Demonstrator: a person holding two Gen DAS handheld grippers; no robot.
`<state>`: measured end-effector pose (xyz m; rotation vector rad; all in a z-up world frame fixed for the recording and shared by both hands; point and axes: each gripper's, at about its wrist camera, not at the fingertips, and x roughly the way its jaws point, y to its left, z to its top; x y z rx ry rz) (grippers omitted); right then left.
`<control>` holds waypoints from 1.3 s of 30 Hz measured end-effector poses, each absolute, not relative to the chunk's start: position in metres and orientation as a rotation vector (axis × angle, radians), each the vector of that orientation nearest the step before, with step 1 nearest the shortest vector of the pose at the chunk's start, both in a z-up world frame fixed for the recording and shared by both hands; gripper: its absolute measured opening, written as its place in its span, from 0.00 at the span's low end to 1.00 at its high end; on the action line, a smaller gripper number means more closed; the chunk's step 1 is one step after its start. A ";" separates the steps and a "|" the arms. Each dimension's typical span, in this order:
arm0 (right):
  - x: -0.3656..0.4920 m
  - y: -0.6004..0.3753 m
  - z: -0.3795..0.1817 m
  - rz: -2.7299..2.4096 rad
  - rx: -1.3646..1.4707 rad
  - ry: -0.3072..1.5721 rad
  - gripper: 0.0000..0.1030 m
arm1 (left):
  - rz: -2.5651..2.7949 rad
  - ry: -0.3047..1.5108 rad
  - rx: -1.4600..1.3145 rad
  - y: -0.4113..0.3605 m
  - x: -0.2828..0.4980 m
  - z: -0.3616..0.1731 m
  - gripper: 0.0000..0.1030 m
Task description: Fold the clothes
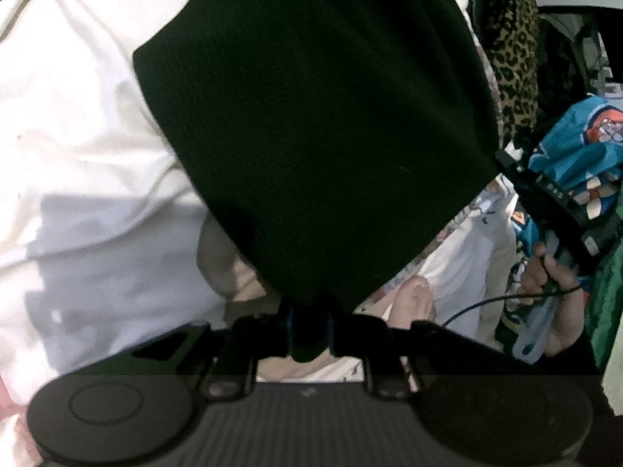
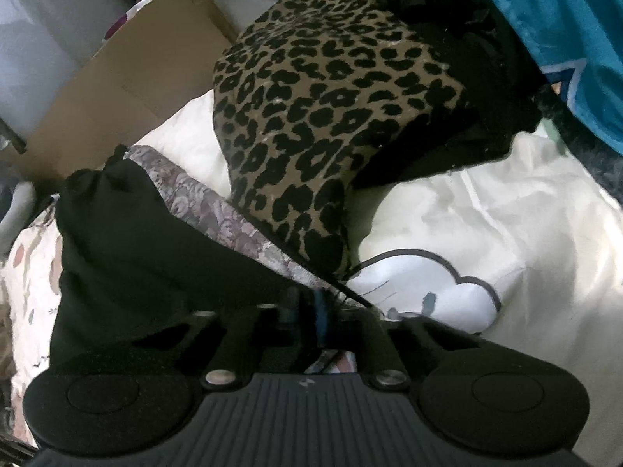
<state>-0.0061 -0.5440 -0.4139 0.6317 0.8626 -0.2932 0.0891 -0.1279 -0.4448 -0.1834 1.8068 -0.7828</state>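
The black garment (image 1: 311,116) is held unfolded, clamped by the left gripper (image 1: 309,323) and right gripper (image 2: 307,311), while the leopard-print garment (image 2: 323,116), far behind, appears unfolded.

A black ribbed garment (image 1: 311,124) hangs taut above the white bedding (image 1: 78,116), one corner bunched at its lower edge.

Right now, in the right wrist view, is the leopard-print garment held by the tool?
No, the leopard-print garment lies beyond the right tool, which is shut on the black cloth.
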 end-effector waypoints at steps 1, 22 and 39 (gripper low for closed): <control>-0.006 -0.543 -0.413 -0.294 0.624 0.864 0.04 | -0.786 1.807 -0.189 -0.128 0.089 -0.445 0.07; -0.014 -0.549 -0.375 -0.339 0.604 0.833 0.03 | -0.910 1.774 -0.207 -0.134 0.094 -0.416 0.05; -0.014 -0.555 -0.390 -0.382 0.563 0.876 0.03 | -0.863 1.790 -0.084 -0.147 0.090 -0.433 0.14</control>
